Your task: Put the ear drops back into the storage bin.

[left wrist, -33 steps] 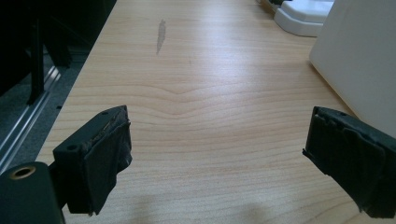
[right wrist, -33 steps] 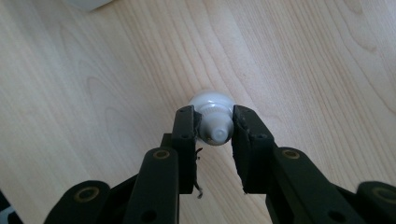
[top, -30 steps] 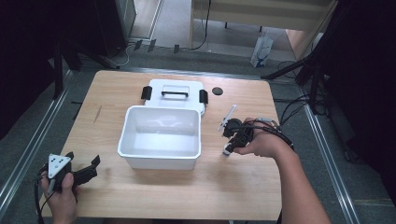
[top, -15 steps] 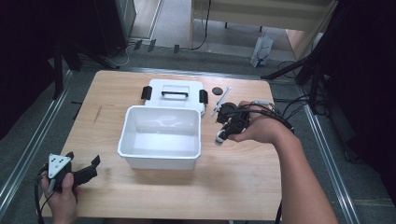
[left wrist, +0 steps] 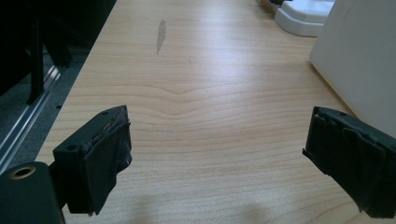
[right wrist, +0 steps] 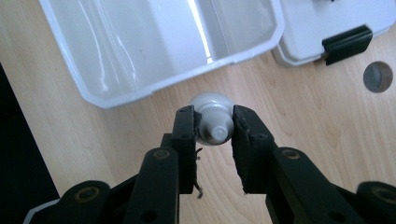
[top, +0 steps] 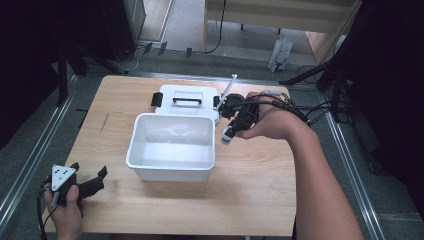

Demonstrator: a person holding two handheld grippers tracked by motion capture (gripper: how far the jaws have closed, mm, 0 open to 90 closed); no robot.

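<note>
Right claw [right wrist: 213, 128] clamps a white tube [right wrist: 212, 119] (cap-end up), beside the bin [right wrist: 116, 51].

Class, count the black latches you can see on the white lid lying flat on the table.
2: one latch on the left end of the lid, one latch on its right end. In the high view the right gripper covers that end.

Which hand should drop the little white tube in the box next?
Probably the right. The right gripper already pinches the white tube, just beside the open white box. The left gripper is open, empty, near the table's front left corner.
</note>
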